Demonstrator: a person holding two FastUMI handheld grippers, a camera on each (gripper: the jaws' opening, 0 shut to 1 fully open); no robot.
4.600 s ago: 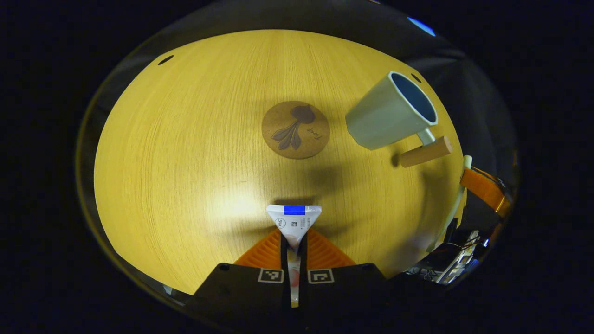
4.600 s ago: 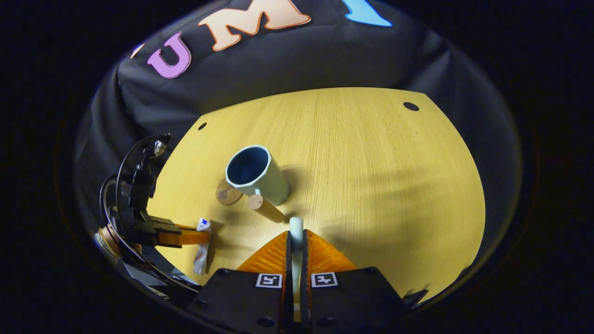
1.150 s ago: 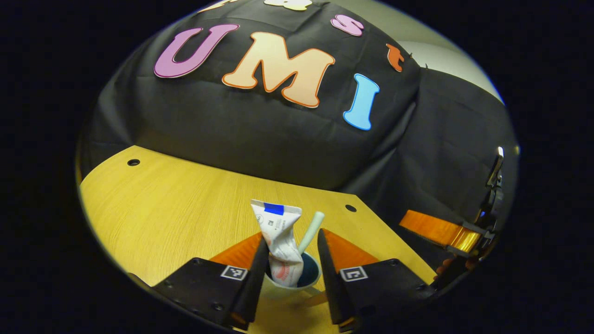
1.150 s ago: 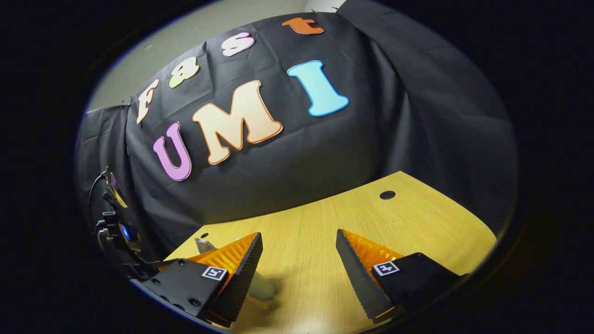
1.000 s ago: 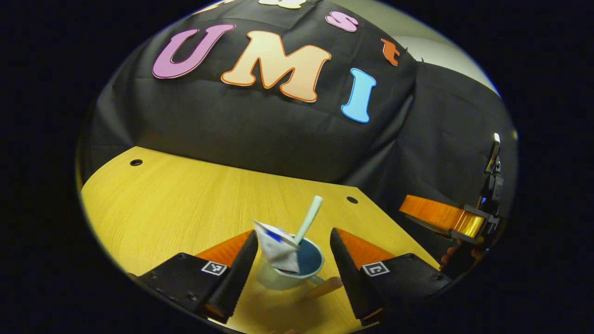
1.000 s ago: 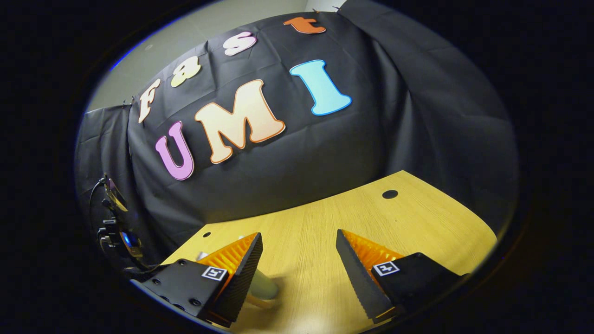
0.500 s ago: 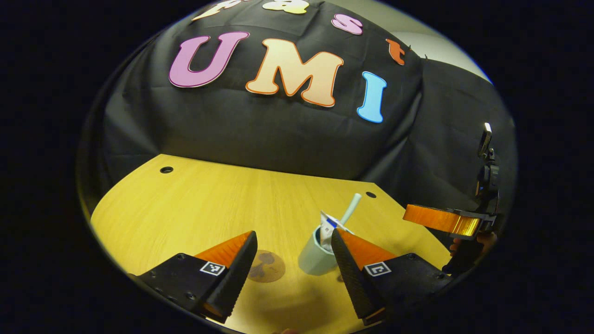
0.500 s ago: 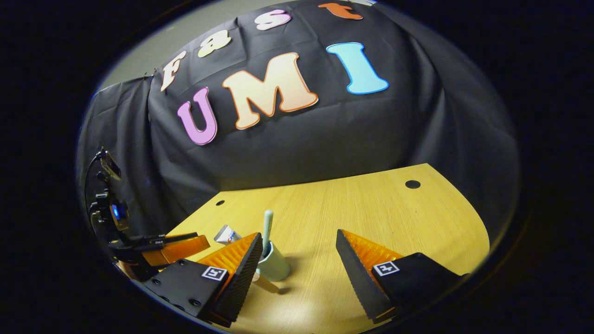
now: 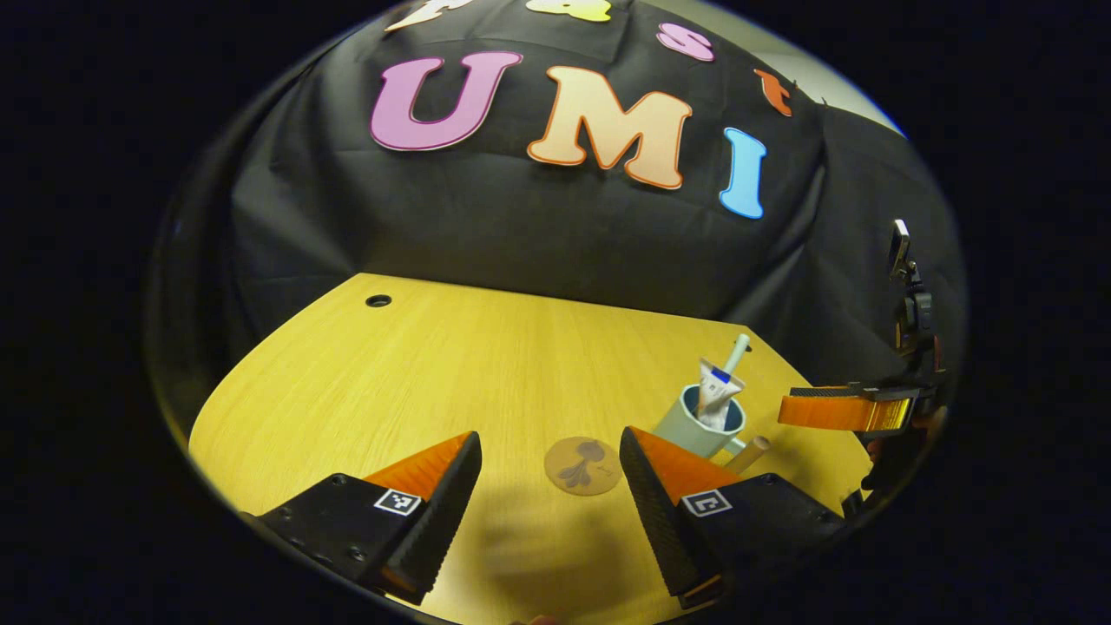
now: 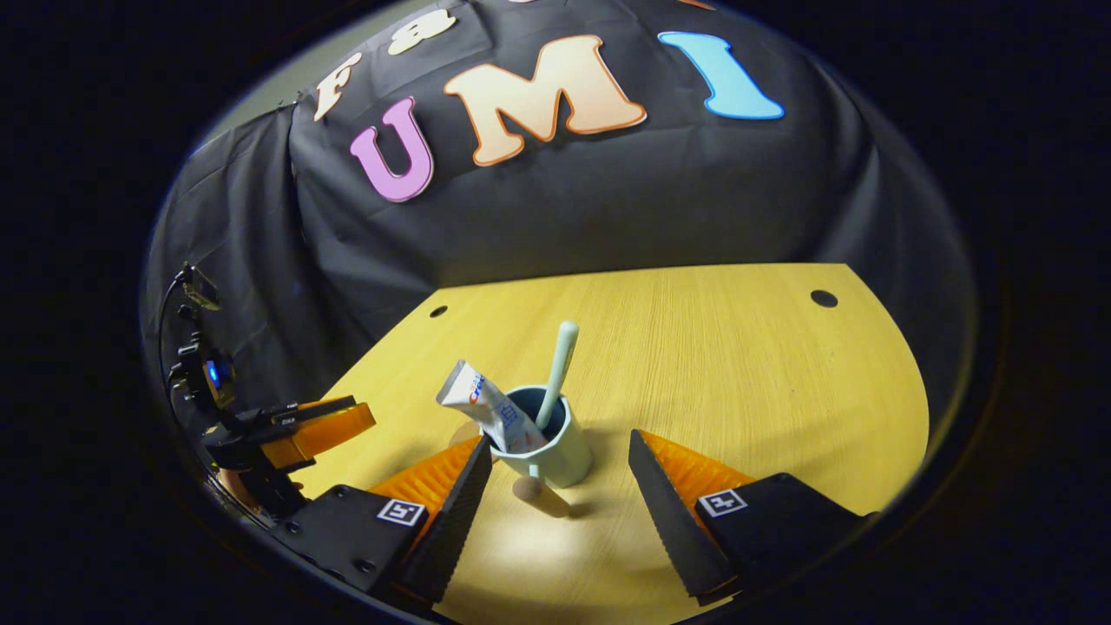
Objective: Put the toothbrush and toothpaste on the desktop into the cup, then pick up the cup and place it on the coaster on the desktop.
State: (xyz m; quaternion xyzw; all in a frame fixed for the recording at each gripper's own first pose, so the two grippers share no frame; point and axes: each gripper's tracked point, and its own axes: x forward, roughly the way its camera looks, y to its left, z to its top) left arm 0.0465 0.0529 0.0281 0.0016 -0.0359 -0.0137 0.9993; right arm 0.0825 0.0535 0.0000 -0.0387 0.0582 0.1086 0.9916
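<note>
A pale green cup (image 9: 690,430) with a wooden handle (image 9: 748,452) stands upright on the wooden table, just right of the round brown coaster (image 9: 583,465). The toothpaste tube (image 9: 716,398) and the toothbrush (image 9: 736,351) lean inside it. My left gripper (image 9: 549,436) is open and holds nothing; the coaster lies just beyond the gap between its fingertips. In the right gripper view the cup (image 10: 568,451) sits close ahead between the fingertips of my open right gripper (image 10: 560,438), with the toothpaste (image 10: 486,404) and toothbrush (image 10: 560,360) sticking out and the handle (image 10: 529,488) pointing toward me.
The wooden table (image 9: 417,373) has small round holes near its far corners (image 9: 378,300) (image 10: 823,298). Black cloth hangs behind it. The right gripper (image 9: 846,410) shows at the right of the left gripper view, and the left gripper (image 10: 317,430) at the left of the right gripper view.
The toothbrush and toothpaste, held 4.6 s ago, are let go and stand in the cup. Both grippers have opened and since drawn back from the cup; the left one has swung toward the coaster.
</note>
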